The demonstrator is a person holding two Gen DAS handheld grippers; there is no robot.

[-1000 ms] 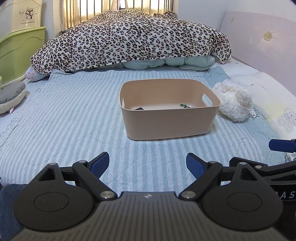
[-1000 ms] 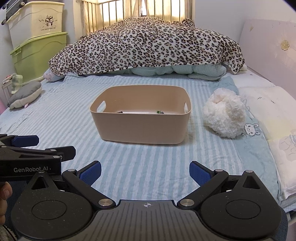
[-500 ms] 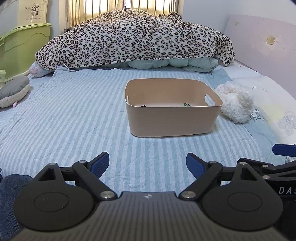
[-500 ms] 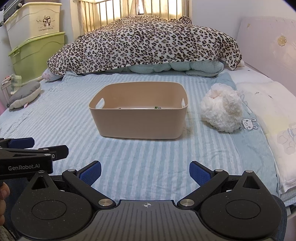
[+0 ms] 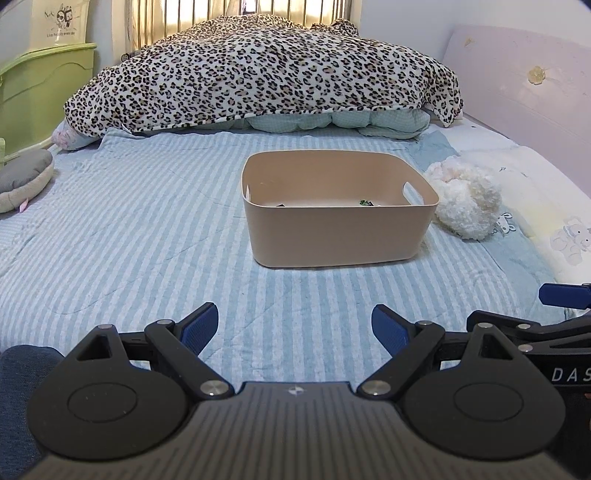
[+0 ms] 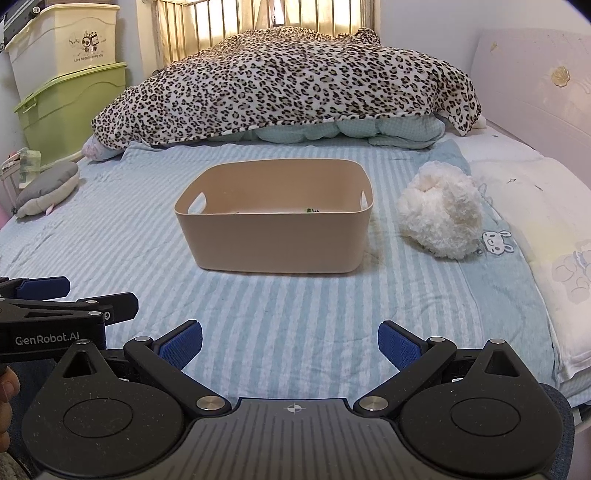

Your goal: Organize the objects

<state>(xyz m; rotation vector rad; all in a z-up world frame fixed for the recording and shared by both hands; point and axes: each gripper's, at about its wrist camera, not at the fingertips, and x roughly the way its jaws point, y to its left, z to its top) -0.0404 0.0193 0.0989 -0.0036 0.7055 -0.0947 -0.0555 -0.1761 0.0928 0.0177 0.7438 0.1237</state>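
Daylight comes through the barred window behind the bed's far edge and blows out to white there. The bed is evenly and softly lit. The bin casts a faint shadow. Both views are sharp, with fisheye bending and dark vignetted corners.

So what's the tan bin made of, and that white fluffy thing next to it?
The bin looks like smooth matte plastic: thin even walls, rounded corners, cut-out handles. The fluffy thing looks like curly plush, soft and lumpy; what it is I can't tell.
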